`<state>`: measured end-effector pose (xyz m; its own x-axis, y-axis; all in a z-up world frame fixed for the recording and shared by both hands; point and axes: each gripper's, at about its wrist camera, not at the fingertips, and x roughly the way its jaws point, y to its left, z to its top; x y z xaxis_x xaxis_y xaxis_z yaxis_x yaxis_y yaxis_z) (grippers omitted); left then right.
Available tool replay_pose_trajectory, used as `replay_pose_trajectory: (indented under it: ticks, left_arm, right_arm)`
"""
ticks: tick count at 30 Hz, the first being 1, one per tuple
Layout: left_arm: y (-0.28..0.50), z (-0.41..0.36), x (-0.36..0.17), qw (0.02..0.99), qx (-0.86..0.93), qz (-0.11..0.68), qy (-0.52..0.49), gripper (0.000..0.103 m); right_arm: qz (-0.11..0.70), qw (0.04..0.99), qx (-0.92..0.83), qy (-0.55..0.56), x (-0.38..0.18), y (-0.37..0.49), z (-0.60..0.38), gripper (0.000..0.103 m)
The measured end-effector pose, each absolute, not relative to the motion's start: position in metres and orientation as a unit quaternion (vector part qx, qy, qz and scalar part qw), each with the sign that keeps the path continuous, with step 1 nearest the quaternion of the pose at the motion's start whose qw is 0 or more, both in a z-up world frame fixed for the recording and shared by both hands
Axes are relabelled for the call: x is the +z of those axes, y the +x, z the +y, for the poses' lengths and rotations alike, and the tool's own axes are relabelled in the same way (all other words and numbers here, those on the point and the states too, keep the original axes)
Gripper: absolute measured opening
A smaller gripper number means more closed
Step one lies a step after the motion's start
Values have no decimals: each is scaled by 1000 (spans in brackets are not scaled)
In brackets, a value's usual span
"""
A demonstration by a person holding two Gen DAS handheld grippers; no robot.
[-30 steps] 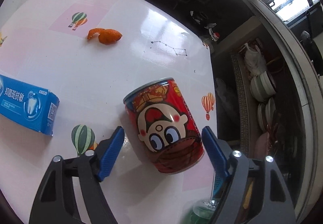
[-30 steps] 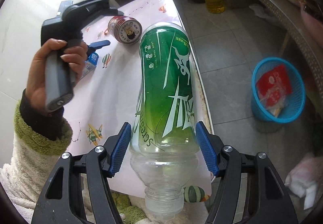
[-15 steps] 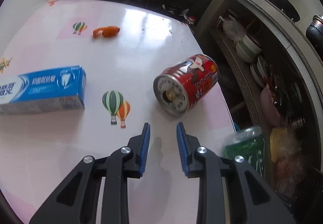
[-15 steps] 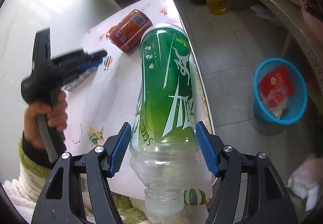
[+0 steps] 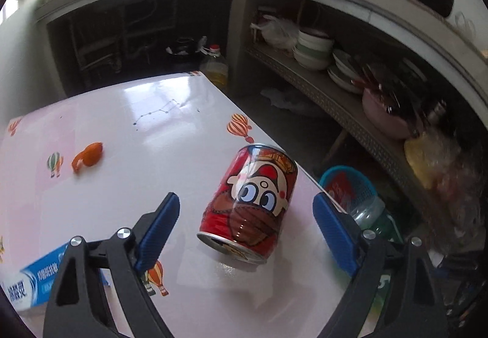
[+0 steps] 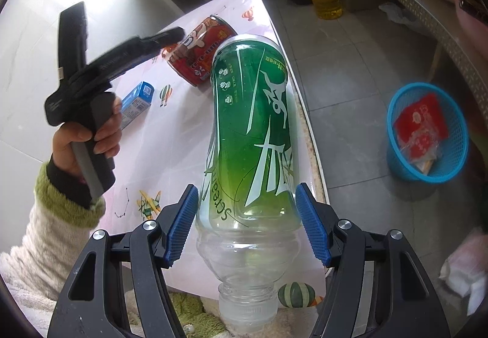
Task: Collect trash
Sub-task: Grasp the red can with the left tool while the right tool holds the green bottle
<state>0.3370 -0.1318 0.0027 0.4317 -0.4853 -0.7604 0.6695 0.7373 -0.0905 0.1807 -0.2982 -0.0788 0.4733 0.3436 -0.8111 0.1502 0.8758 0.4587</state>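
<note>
Left wrist: left gripper [image 5: 245,234] just opened, straddles can [image 5: 250,205]; right gripper [image 6: 247,223] pinching bottle [image 6: 250,130]

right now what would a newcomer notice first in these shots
The green plastic bottle fills the right wrist view, held neck-down in the right hand-held gripper. Next is the red cartoon can lying on its side near the table edge, between the open left hand-held gripper, with the blue basket on the floor.

left tongs [image 5: 244,234] have just reopened wide, now straddling the toppled red can [image 5: 250,206].
</note>
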Motion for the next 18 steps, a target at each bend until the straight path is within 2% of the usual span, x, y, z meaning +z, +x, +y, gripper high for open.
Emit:
replay_pose_trajectory:
  ticks: [4,5,7,8,15,18]
  left_arm:
    - [332,-151,-18,817,-361,406,196,85]
    - [330,-152,-22,814,-363,405,204,82]
    - [327,-151,-29,810,-368,408,204,68]
    - [328,-150,-31,811,-368,409,197,66]
    - [311,-128,-26,825,-351,418,146,66]
    - [295,-103,-14,823,-311,455,136,66]
  right_arm:
    - [509,822,60,247,-79,181,-300,62]
    - [509,822,60,247,-79,181,-300,62]
    - [509,822,61,250,-79,181,-300,62]
    - [509,821,61,251,-80,181,-300,62]
    - [511,821,58,248,-79,182,-300,62]
    - [511,822,58,246,-79,180,-301,62]
